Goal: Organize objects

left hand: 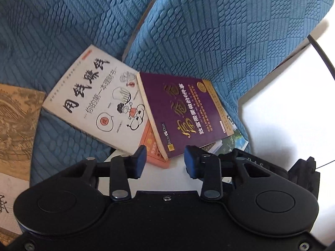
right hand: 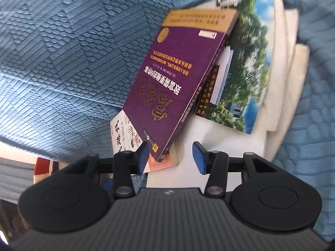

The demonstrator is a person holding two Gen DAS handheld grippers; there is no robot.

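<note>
A purple book [left hand: 184, 110] lies on top of a loose pile of books on a blue sofa. A white book with cartoon drawings [left hand: 94, 100] lies to its left, an orange book [left hand: 156, 146] under both. My left gripper [left hand: 165, 161] is open and empty, its fingertips just short of the purple book's near corner. In the right wrist view the purple book [right hand: 175, 79] rests tilted over the orange book [right hand: 165, 163], the white cartoon book [right hand: 125, 136] and a landscape-cover book [right hand: 245, 73]. My right gripper [right hand: 170, 156] is open, with the purple book's corner between its pads.
The blue quilted sofa seat [left hand: 62, 21] and cushion [left hand: 230, 31] surround the pile. A tan patterned book [left hand: 14, 125] lies at the left. A white surface [left hand: 293, 104] is at the right. White pads [right hand: 289, 73] lie under the landscape book.
</note>
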